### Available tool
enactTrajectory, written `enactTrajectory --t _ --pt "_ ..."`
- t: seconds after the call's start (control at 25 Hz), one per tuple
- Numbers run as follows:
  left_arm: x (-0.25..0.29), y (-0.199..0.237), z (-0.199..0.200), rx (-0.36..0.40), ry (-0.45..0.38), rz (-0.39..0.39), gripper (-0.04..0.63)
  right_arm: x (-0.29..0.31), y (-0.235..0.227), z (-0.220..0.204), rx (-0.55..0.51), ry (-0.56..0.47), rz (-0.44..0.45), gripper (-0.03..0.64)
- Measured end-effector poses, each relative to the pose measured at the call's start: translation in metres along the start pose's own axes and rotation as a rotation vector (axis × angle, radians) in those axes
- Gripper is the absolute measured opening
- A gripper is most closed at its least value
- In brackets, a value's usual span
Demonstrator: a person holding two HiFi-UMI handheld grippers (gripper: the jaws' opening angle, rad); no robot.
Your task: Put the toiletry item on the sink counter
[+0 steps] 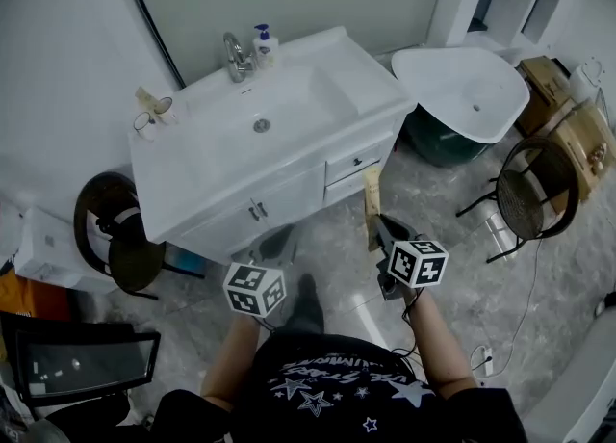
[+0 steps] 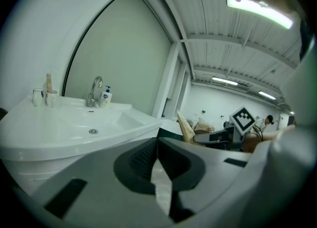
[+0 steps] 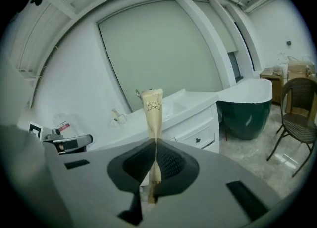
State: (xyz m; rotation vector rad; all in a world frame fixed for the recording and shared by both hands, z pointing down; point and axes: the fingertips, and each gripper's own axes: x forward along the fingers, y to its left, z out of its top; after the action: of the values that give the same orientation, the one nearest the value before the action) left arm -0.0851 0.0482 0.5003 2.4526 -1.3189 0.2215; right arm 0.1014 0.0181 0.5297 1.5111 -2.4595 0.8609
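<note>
Room: grey marble-look floor (image 1: 452,205). White sink counter (image 1: 361,80) at far left, white freestanding tub (image 1: 462,94) at far right.
Item: beige paper toothbrush packet (image 3: 152,110), upright, off the counter, just near of its drawers.
Right gripper (image 3: 154,145): pinching the packet's middle.
Left gripper (image 2: 157,145): jaws pressed together, empty.

You can see a soap bottle (image 1: 265,44) beside the tap (image 1: 236,56), and a white bathtub (image 1: 452,85) near a brown chair (image 1: 531,198).
</note>
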Motion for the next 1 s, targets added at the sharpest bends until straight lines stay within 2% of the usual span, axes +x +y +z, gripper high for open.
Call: enactTrajectory --t 0.16,0.52,1.0 --pt "0.029 0.039 0.020 -0.017 0.008 0.002 0.023 0.041 -0.003 0.022 0.002 0.013 -0.014 0.018" --pt "0.081 0.099 0.057 -0.026 0.016 -0.049 0.023 0.112 -0.009 0.068 -0.004 0.021 -0.059 0.018" --pt "0.121 0.155 0.081 -0.033 0.006 -0.108 0.023 0.173 -0.011 0.098 -0.036 0.028 -0.118 0.018"
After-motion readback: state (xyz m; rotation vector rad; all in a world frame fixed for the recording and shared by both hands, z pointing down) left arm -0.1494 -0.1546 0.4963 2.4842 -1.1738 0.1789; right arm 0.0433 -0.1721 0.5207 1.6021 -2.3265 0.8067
